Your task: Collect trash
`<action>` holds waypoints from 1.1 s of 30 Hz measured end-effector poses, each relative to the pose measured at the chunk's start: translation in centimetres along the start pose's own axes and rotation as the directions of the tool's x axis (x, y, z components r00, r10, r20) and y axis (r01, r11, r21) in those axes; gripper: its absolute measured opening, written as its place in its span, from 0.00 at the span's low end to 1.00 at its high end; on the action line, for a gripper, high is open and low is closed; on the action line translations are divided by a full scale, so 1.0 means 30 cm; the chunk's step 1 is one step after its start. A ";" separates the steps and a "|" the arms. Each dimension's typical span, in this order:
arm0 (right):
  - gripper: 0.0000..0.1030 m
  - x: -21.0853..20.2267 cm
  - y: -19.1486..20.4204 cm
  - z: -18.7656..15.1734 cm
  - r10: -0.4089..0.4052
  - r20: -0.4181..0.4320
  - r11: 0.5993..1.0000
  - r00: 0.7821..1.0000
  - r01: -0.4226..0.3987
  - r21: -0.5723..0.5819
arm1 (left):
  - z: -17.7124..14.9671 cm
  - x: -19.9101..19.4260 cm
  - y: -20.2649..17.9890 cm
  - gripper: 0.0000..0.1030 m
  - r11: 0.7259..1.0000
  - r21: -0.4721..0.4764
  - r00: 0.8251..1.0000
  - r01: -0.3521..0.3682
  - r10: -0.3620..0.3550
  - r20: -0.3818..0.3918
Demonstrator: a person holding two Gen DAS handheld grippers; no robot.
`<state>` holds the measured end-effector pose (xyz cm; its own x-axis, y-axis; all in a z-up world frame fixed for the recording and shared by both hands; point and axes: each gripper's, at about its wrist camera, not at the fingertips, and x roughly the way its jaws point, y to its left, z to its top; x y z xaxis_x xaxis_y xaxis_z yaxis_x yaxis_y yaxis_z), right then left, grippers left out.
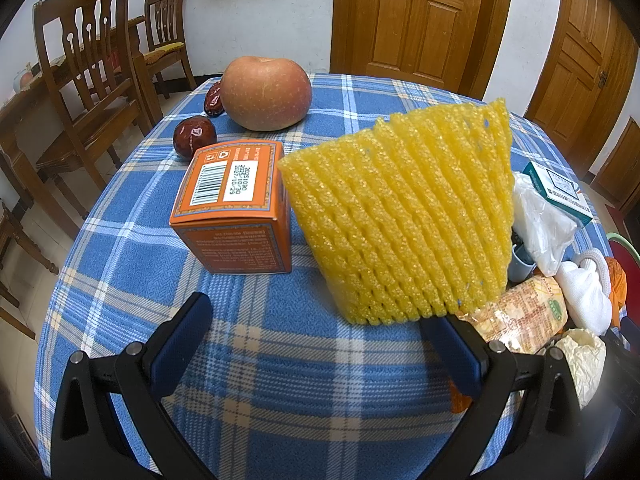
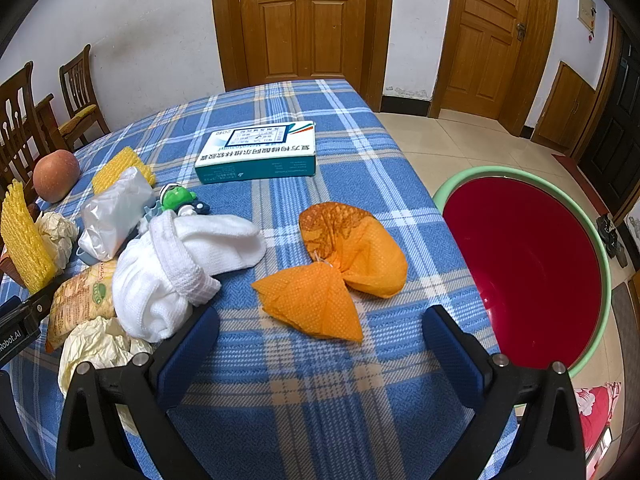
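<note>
Yellow foam netting [image 1: 404,216] stands on the plaid table [image 1: 280,380] beside our left gripper [image 1: 320,344], both grippers spread and empty, while our right gripper [image 2: 320,344] faces the orange wrapper [image 2: 340,268] because the red bin [image 2: 528,272] waits just beyond the table edge.

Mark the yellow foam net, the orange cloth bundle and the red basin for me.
yellow foam net [image 1: 404,216], left wrist view, middle of its ribbed face
orange cloth bundle [image 2: 340,268], right wrist view, near its tied waist
red basin [image 2: 528,264], right wrist view, red inner wall
</note>
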<state>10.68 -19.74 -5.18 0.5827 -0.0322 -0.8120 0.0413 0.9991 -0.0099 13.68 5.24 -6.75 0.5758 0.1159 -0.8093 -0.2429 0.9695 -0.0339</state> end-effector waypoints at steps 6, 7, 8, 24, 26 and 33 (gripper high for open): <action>1.00 0.000 0.000 0.000 0.000 0.000 1.000 1.000 0.000 0.000 | 0.000 0.000 0.000 0.99 1.000 0.000 1.000 0.000 0.000 0.000; 1.00 0.000 -0.001 0.000 0.000 0.000 1.000 1.000 0.000 0.000 | 0.004 0.002 -0.001 0.99 1.000 0.000 1.000 0.000 0.000 0.000; 1.00 0.000 -0.001 0.000 0.000 0.000 1.000 1.000 0.000 0.000 | 0.005 0.003 -0.001 0.99 1.000 0.000 1.000 0.000 0.000 0.000; 1.00 0.000 -0.001 0.000 0.000 0.000 1.000 1.000 0.000 0.000 | 0.005 0.003 -0.001 0.99 1.000 0.000 1.000 0.000 0.000 0.000; 1.00 0.000 0.000 0.000 0.000 0.000 1.000 1.000 0.000 0.000 | -0.001 -0.001 0.000 0.99 1.000 0.000 1.000 0.000 0.000 0.000; 1.00 0.000 -0.001 0.000 0.000 0.000 1.000 1.000 0.000 0.000 | -0.001 -0.001 0.000 0.99 1.000 0.000 1.000 0.000 0.000 0.000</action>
<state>10.67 -19.77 -5.17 0.5828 -0.0320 -0.8120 0.0414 0.9991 -0.0097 13.63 5.24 -6.76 0.5762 0.1160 -0.8091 -0.2428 0.9695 -0.0340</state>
